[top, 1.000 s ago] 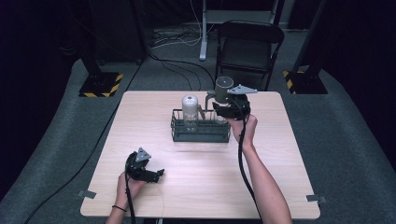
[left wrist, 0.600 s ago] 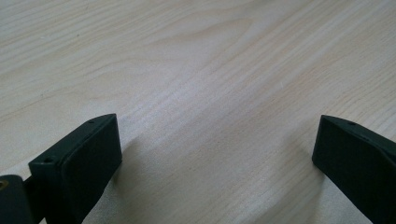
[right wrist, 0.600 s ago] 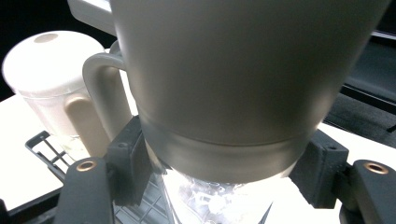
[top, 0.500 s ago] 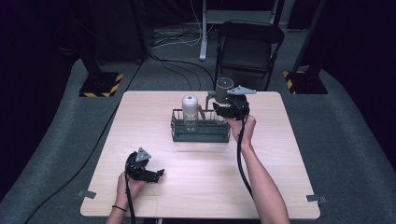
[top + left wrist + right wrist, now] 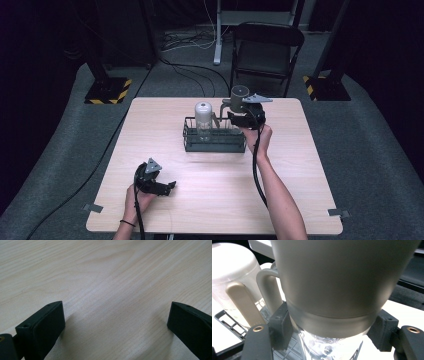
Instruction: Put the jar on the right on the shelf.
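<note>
A grey mug (image 5: pixel 240 95) is held upside down over the right end of a dark wire rack (image 5: pixel 215 146), and my right gripper (image 5: pixel 243 117) is shut on it. In the right gripper view the jaws press on both sides of the mug (image 5: pixel 342 277) near its rim, with its handle (image 5: pixel 268 287) to the left and something clear and glassy (image 5: pixel 324 347) below. A white cup (image 5: pixel 202 115) stands inverted in the rack; up close, this white cup (image 5: pixel 232 267) has a beige handle. My left gripper (image 5: pixel 167 187) rests low on the table's near left, open, with bare wood between its jaws (image 5: pixel 115 322).
The light wooden table (image 5: pixel 300 165) has free room in front of and beside the rack. Beyond its far edge stands a dark folding chair (image 5: pixel 267 47). Two stand bases with yellow-black stripes (image 5: pixel 107 90) (image 5: pixel 320 87) and cables lie on the grey floor.
</note>
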The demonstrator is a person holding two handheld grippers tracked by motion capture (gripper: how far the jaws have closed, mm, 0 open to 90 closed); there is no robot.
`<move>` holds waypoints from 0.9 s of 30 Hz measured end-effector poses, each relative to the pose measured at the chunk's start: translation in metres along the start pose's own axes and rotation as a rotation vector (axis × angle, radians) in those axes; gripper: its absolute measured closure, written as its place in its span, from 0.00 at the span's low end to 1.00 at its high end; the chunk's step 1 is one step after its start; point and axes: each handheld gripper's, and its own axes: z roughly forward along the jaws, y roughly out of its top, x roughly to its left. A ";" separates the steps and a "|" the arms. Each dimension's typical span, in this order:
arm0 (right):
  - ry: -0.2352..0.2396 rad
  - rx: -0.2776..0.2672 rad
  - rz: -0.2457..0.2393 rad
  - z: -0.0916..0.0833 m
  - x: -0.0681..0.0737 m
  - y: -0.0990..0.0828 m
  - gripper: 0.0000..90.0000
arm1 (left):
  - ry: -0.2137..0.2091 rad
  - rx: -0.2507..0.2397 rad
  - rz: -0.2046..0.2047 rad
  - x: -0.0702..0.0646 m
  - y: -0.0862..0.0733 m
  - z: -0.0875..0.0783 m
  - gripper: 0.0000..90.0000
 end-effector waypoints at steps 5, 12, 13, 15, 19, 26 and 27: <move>-0.005 0.010 -0.004 0.004 0.000 -0.004 0.34 | 0.000 0.000 0.000 0.000 0.000 0.000 0.01; -0.005 0.019 0.001 0.007 -0.001 -0.009 0.34 | 0.000 0.000 0.001 0.000 0.000 0.000 0.01; -0.005 0.021 0.001 0.008 -0.001 -0.010 0.34 | 0.000 0.000 0.001 0.000 0.000 0.000 0.01; -0.006 0.026 -0.002 0.009 0.000 -0.012 0.34 | -0.001 0.000 0.001 0.000 0.000 0.000 0.01; -0.003 0.034 0.002 0.012 0.000 -0.015 0.34 | -0.001 0.000 0.002 0.000 0.000 0.000 0.01; -0.002 0.037 -0.006 0.015 0.002 -0.019 0.34 | -0.002 0.000 0.003 0.000 0.000 0.000 0.01; -0.001 0.037 -0.006 0.015 0.003 -0.019 0.34 | -0.002 0.000 0.003 0.000 0.000 0.000 0.01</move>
